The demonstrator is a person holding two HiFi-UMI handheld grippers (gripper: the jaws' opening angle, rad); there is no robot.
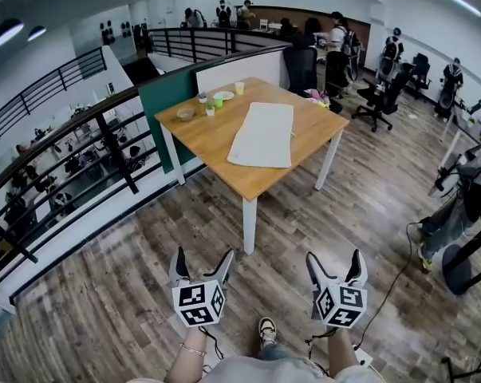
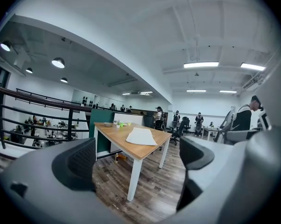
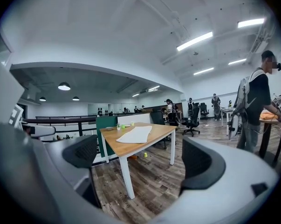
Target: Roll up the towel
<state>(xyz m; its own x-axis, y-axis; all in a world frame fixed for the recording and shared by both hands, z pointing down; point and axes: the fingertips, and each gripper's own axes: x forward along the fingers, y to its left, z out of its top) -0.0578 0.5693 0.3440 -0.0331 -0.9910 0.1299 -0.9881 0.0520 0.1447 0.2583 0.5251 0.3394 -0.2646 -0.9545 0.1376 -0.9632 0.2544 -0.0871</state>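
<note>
A white towel (image 1: pixel 263 134) lies flat and spread out on the wooden table (image 1: pixel 207 138), well ahead of me. It also shows small in the left gripper view as the towel (image 2: pixel 141 136) and in the right gripper view as the towel (image 3: pixel 135 134). My left gripper (image 1: pixel 201 260) and right gripper (image 1: pixel 334 260) hang over the floor, a good way short of the table. Both are open with nothing between the jaws.
Small cups and a bowl (image 1: pixel 185 113) stand at the table's far left corner. A black railing (image 1: pixel 61 146) runs along the left. Office chairs (image 1: pixel 381 96) stand beyond the table, people farther back. A person (image 3: pixel 257 107) stands at the right.
</note>
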